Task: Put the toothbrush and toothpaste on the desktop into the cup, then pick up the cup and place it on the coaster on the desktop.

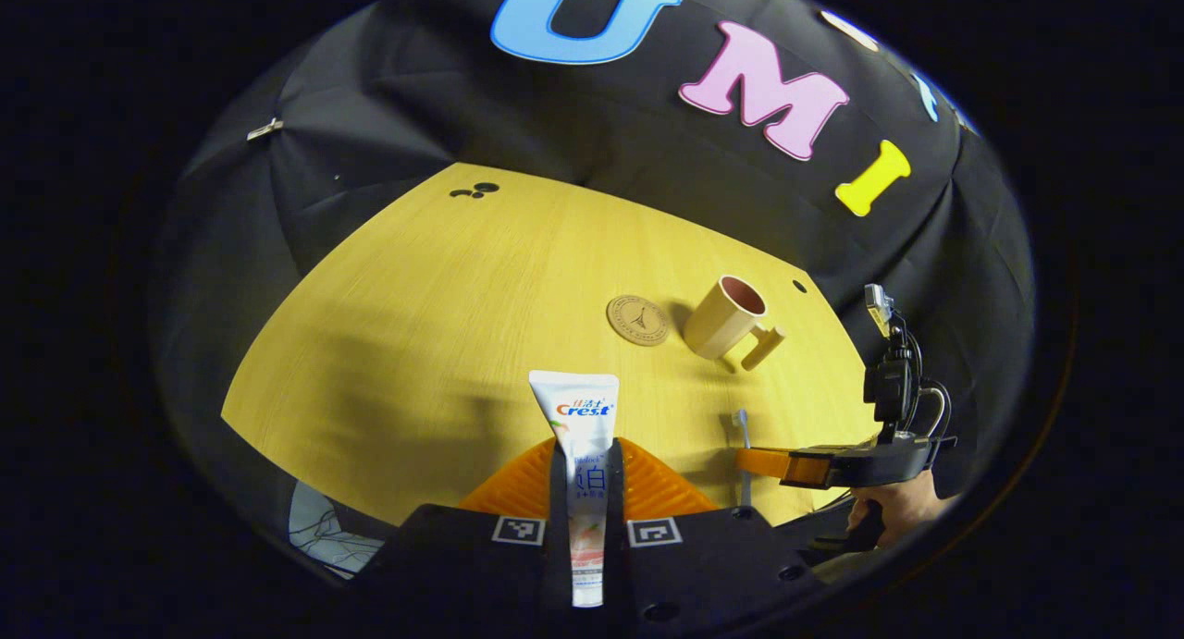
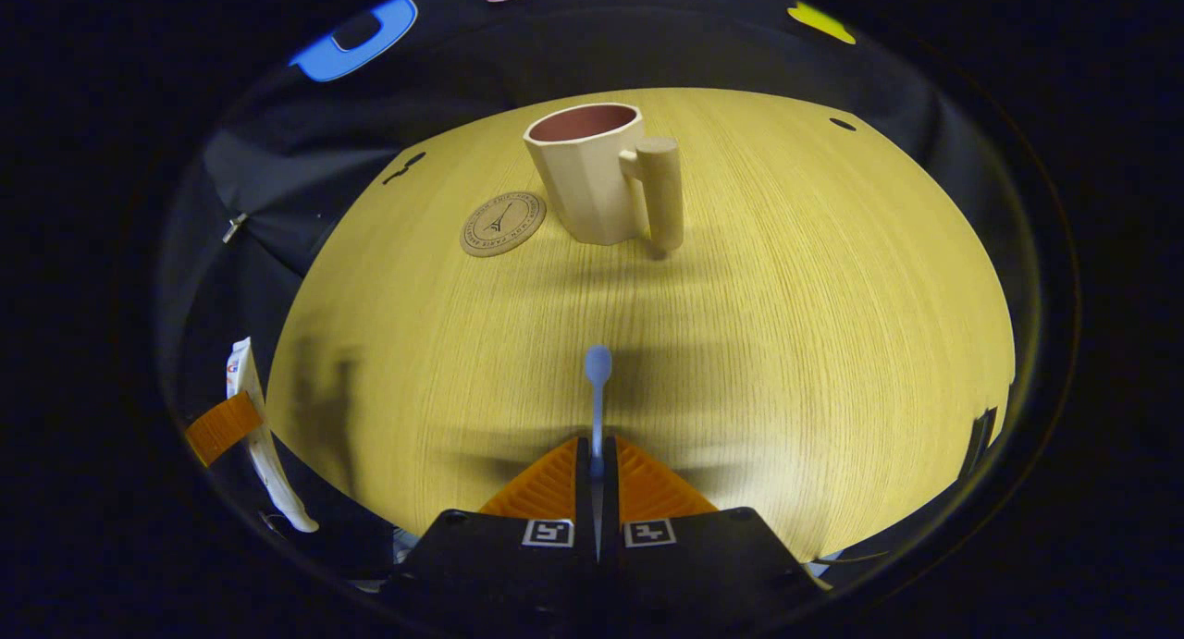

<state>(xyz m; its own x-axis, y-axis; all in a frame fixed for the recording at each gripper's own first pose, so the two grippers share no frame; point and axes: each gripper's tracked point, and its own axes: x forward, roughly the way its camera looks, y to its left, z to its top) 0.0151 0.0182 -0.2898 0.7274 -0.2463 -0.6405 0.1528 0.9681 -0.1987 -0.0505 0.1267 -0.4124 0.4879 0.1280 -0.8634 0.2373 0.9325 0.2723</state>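
White plastic sits nearest in my left gripper view: the toothpaste (image 1: 585, 454) is clamped between both fingers of my left gripper (image 1: 587, 477), tube pointing forward over the desktop (image 1: 416, 325). It is a soft, light tube, so I judge a firm pinch will dent it; holding it mid-body seems right, and it should slide off the pads easily on release.

My right gripper (image 2: 598, 477) has its jaws closed on the toothbrush (image 2: 598, 394), thin handle between the fingers, head forward above the wood. I'd expect a stiff, slim, slippery handle that could pivot in the grip.

Farther off, the cup (image 2: 592, 172) stands upright, mouth open, its peg handle toward me. Just beside it lies the coaster (image 2: 503, 223), bare. Neither item is in the cup yet.
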